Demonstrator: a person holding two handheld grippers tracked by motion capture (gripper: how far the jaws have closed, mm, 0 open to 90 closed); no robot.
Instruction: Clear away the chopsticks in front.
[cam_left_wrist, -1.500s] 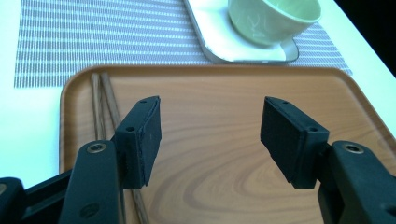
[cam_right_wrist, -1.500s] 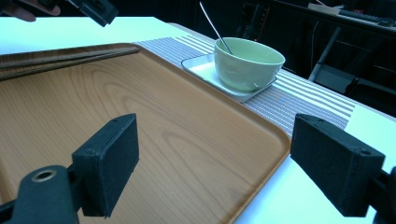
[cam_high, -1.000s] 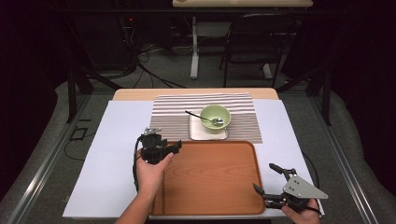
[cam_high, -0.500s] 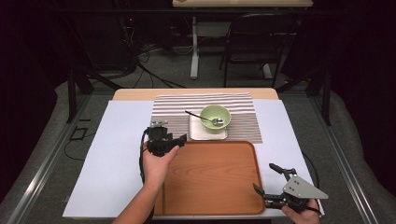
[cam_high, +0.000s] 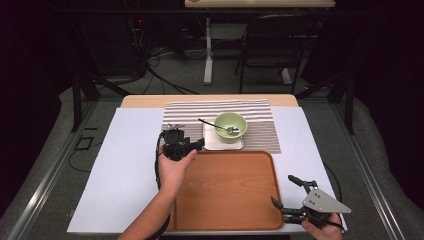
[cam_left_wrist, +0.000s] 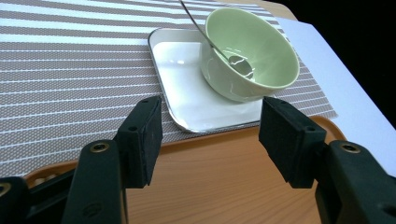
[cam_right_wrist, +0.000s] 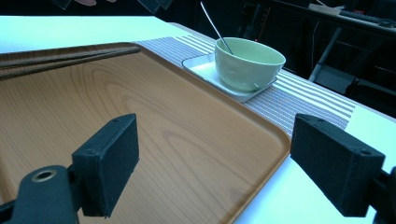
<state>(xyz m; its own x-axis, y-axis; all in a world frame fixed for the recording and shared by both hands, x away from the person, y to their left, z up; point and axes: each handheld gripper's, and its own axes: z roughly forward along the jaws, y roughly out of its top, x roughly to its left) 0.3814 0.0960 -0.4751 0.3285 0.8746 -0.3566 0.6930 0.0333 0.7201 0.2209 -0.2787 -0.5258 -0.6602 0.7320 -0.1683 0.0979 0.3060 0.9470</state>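
High view: left gripper (cam_high: 199, 145) open, empty, centre frame near white plate (cam_high: 212, 142) bearing green bowl (cam_high: 230, 126) and spoon (cam_high: 214, 124). Right gripper (cam_high: 289, 195) open, lower right. Risk: fingers nudging the plate could tip the bowl.

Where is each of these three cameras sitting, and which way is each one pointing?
High view: above the person's side, looking forward and down at the table; forearm, both hands and grippers show.
Left gripper view: rides the left gripper, facing the green bowl on the white plate; its black jaws show.
Right gripper view: rides the right gripper, looking across the wooden tray; its jaws show.
All three share bowl, plate and tray.
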